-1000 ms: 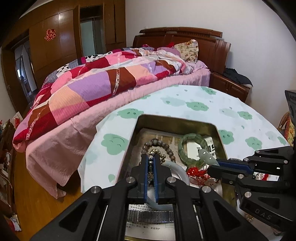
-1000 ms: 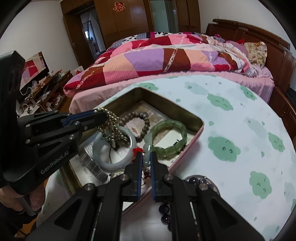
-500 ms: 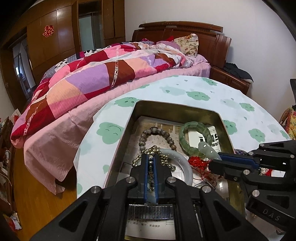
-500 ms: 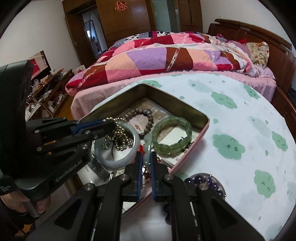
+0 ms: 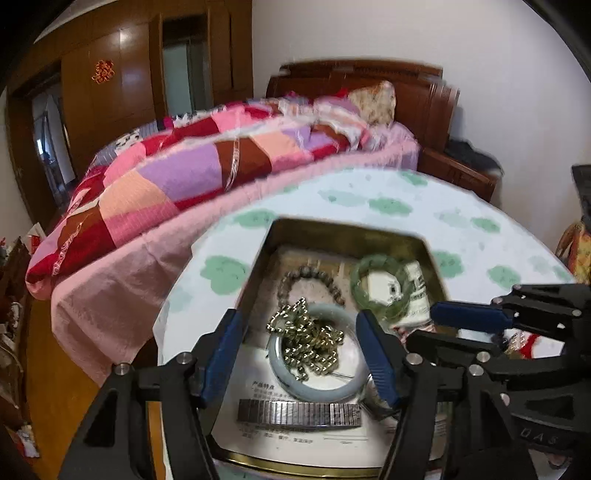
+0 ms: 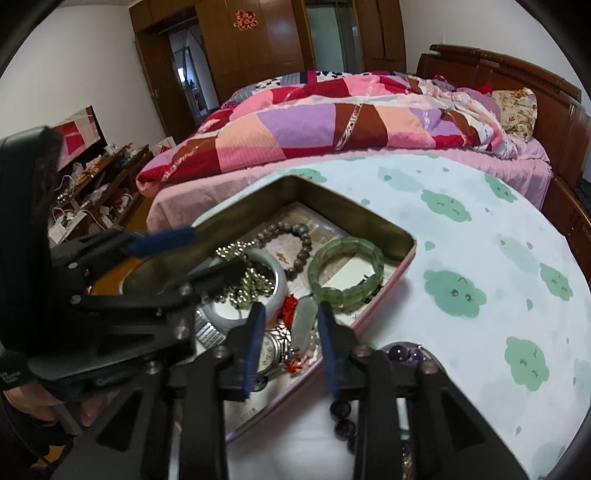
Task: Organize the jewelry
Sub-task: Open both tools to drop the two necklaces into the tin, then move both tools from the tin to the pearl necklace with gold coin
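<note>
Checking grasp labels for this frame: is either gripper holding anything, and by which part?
Nothing held. Left gripper open above the gold bead chain in the tin; right gripper open around the pale jade pendant.

**The bedroom beyond my table**

Under my view spreads a white tablecloth printed with green clouds (image 6: 480, 258). Beyond it, across the middle of the frame, lies a bed with a patchwork quilt of pink, purple and red squares (image 6: 332, 125) over a pink sheet (image 5: 110, 295). A floral pillow (image 6: 517, 110) leans on the dark wooden headboard (image 5: 424, 96) at upper right. Brown wooden wardrobes (image 6: 280, 48) fill the top, bearing a red paper ornament (image 6: 246, 19). A cluttered low shelf (image 6: 103, 177) sits at left.
</note>
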The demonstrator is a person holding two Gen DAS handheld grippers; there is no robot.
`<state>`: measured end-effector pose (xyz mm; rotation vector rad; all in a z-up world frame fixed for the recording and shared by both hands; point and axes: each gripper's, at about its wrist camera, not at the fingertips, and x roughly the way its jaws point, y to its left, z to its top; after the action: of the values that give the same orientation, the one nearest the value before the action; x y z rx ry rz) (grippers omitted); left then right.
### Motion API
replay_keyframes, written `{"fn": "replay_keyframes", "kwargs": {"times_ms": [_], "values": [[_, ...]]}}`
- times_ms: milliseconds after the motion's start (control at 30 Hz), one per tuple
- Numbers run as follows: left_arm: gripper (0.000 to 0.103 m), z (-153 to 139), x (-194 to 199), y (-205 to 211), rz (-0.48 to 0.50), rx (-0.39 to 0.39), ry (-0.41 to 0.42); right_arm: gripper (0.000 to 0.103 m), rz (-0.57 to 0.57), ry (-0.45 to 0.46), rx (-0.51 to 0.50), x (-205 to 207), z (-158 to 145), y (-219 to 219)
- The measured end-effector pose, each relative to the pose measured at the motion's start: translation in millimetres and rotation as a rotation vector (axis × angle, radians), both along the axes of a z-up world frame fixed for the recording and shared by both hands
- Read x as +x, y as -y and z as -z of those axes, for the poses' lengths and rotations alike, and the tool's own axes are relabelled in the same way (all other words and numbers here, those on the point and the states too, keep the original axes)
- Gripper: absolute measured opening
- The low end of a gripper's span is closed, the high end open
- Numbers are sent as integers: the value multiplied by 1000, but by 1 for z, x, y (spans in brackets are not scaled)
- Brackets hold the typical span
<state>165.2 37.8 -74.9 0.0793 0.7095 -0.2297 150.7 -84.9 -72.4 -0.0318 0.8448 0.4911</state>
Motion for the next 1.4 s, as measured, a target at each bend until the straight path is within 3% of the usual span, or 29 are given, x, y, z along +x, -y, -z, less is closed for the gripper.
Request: {"fn": "replay_keyframes", "kwargs": {"times_ms": [100,133,167,500,800,1400], "values": [[79,-5,-6,-4,-1,-22,1,47,14,11,17,-5,-5,7],[79,-6,-8,-6,-5,-25,7,62,30,12,6,-8,-5,9],[79,-6,-12,-7,-10,-24,13,70,47,18,-1,-11,-6,14],[79,-2,-43,5,-36,-12,36,70,164,-31,-1,-39,5,82],[79,-10,-83,58,87,15,75,74,321,-49,-17,-71,16,141],[79,8,-104,136,242,71,23,75,389,-75,45,-95,36,173]]}}
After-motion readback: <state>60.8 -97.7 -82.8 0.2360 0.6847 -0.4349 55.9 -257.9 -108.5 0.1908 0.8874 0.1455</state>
